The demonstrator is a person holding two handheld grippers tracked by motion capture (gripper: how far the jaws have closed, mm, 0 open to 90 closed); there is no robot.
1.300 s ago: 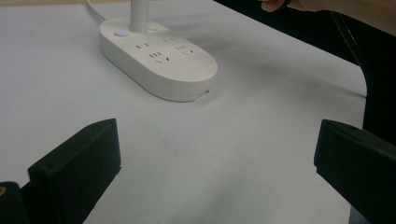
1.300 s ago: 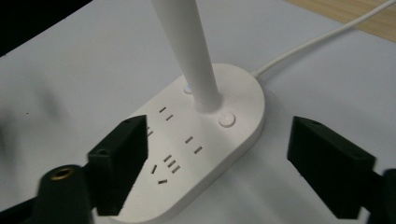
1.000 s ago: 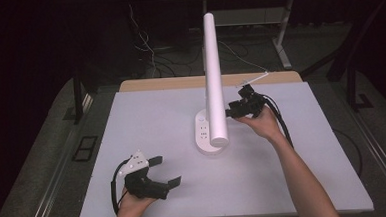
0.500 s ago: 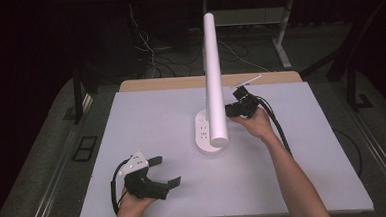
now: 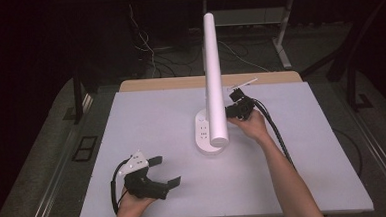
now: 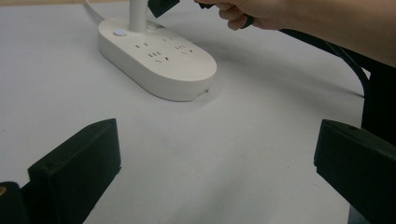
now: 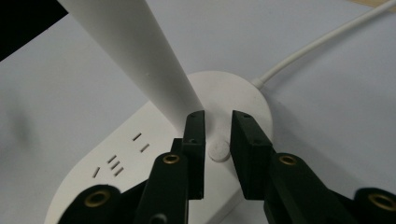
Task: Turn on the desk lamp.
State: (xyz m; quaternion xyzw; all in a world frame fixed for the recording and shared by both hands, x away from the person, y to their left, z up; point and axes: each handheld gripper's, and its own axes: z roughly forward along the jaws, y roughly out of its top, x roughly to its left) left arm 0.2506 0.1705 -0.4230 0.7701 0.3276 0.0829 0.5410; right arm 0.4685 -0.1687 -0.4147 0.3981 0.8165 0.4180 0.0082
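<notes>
Desk lamp with socket base, standing near the middle of the desk (image 5: 146, 116), toward its far edge.

Right gripper (image 7: 217, 140) poised over the lamp base (image 7: 140, 154), jaws nearly together, flanking a small round button (image 7: 219, 150) beside the foot of the stem (image 7: 135, 56); contact not certain, nothing clamped. Left gripper (image 5: 157, 178) resting near the desk's near-left corner, jaws wide apart, empty. Likely rigid smooth plastic throughout, top-heavy under the long lamp head (image 5: 213, 77); best steadied at the broad base, pressed gently, not pulled by the tall stem. Cord (image 7: 322, 42) trailing off the far edge.
</notes>
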